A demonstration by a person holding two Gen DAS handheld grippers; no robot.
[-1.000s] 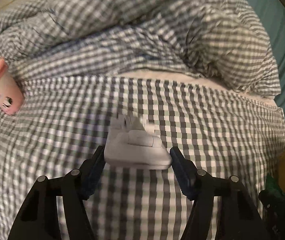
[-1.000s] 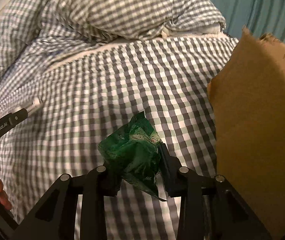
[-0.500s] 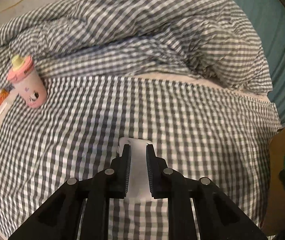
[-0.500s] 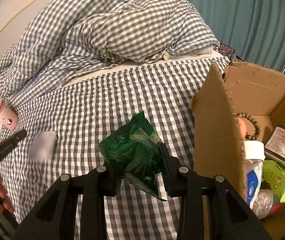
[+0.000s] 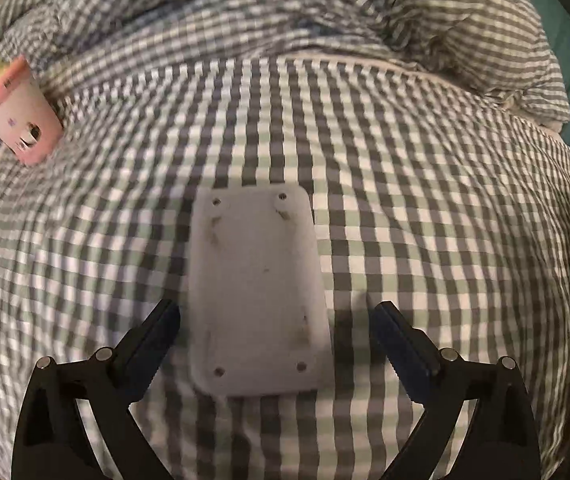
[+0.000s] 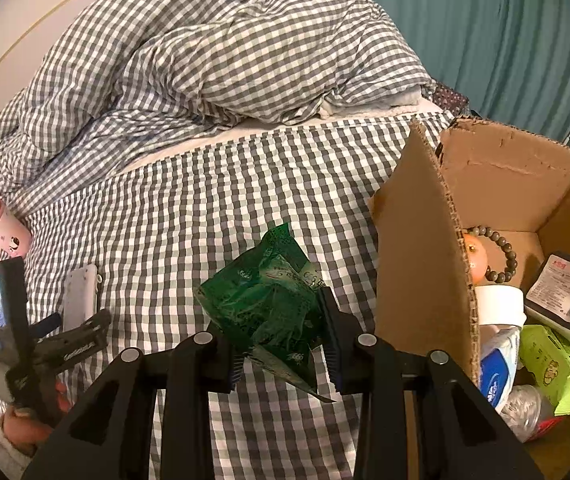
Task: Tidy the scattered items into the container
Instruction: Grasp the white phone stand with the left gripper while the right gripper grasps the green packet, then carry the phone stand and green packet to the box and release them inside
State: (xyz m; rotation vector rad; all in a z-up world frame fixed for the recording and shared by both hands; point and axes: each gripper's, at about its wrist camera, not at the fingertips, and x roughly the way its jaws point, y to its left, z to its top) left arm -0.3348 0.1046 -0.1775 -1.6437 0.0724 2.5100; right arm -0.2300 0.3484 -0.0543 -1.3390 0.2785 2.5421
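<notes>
A flat white plastic block [image 5: 257, 292] with a screw hole in each corner lies on the checked bedsheet. My left gripper [image 5: 275, 312] hangs just above it. Its jaws are opening wide on either side of the block, and the pads are clear of it. The right wrist view shows the same block [image 6: 81, 292] beside the left gripper [image 6: 77, 332]. My right gripper [image 6: 281, 352] is shut on a crumpled green foil packet [image 6: 269, 304], held above the sheet just left of the open cardboard box [image 6: 417, 260].
In the box are a bead bracelet [image 6: 501, 252], a white-capped bottle [image 6: 499, 320], a green wipes pack [image 6: 557, 368] and a dark carton [image 6: 569, 288]. A pink cup [image 5: 21, 120] lies at the far left. A rumpled duvet [image 6: 225, 48] fills the back.
The left jaws shut, then spread wide, and the gripper dropped closer to the white block, which lies flat. The right gripper rose with the green packet, and the box's inside came into view.
</notes>
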